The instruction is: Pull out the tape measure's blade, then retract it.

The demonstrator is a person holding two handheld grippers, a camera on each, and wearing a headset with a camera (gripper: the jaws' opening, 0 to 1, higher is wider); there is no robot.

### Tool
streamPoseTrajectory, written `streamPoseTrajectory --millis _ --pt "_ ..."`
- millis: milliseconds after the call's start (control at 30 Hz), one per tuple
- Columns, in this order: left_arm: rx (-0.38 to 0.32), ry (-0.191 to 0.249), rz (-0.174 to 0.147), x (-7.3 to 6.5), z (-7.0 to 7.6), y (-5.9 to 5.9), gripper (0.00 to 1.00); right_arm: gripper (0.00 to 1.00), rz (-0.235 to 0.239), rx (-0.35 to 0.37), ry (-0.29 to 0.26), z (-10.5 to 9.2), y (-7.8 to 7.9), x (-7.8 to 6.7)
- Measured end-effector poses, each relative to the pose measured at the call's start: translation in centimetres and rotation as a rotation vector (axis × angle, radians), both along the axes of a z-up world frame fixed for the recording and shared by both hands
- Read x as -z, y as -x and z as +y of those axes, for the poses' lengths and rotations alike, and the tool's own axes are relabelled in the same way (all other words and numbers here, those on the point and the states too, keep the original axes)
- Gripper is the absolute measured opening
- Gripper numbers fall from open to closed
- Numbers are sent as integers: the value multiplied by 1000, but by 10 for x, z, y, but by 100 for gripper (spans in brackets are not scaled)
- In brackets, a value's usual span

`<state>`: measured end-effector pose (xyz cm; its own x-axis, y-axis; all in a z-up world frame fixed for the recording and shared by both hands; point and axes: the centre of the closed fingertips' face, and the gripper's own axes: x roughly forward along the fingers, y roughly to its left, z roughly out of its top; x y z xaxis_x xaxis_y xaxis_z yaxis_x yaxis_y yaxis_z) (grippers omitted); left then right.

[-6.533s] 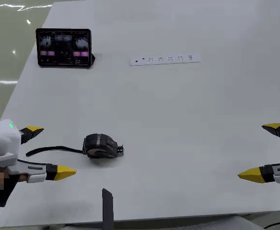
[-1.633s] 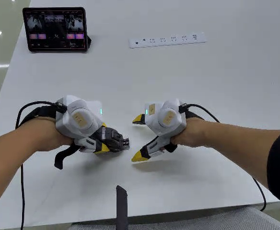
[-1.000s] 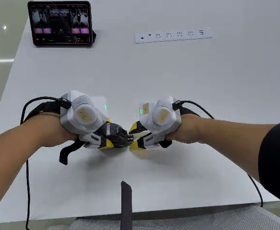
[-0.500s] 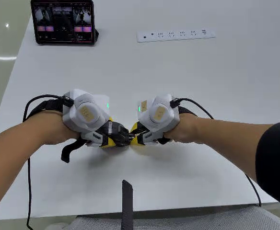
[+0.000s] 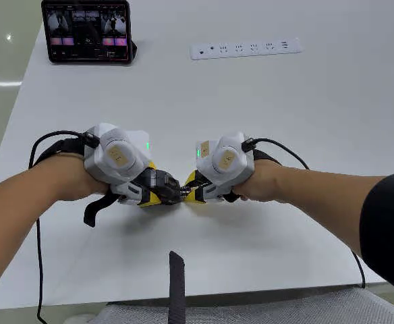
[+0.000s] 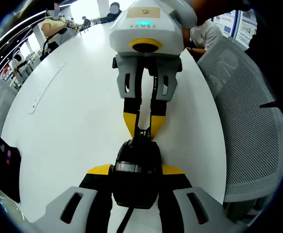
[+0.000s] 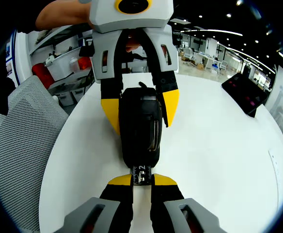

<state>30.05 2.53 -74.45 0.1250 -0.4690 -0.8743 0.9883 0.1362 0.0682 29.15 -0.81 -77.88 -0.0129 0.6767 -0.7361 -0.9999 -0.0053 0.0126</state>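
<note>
At frame centre, the left gripper clamped the tape measure body — the right gripper pinched narrow on its blade tip, over the white surface.

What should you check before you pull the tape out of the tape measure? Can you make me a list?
1. Left hand-held gripper shut on the tape measure: ok, its yellow tips press both sides of the case.
2. Right hand-held gripper pinching the hook at the blade's end: ok.
3. The two hand-held grippers facing each other in one line: ok.
4. Bare table on the right side to pull along: ok.
5. Blade lock released: cannot tell.
</note>
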Motion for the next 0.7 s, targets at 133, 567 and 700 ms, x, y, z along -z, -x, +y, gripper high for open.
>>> streamPoseTrajectory --millis 133,567,700 --pt "1 -2 -4 0 0 1 31 9 2 -2 3 -2 0 1" --pt "-5 2 -8 0 -1 0 31 9 -1 -9 18 -7 1 1" --pt "-6 3 -8 0 -1 -1 31 9 1 -6 23 -9 0 1"
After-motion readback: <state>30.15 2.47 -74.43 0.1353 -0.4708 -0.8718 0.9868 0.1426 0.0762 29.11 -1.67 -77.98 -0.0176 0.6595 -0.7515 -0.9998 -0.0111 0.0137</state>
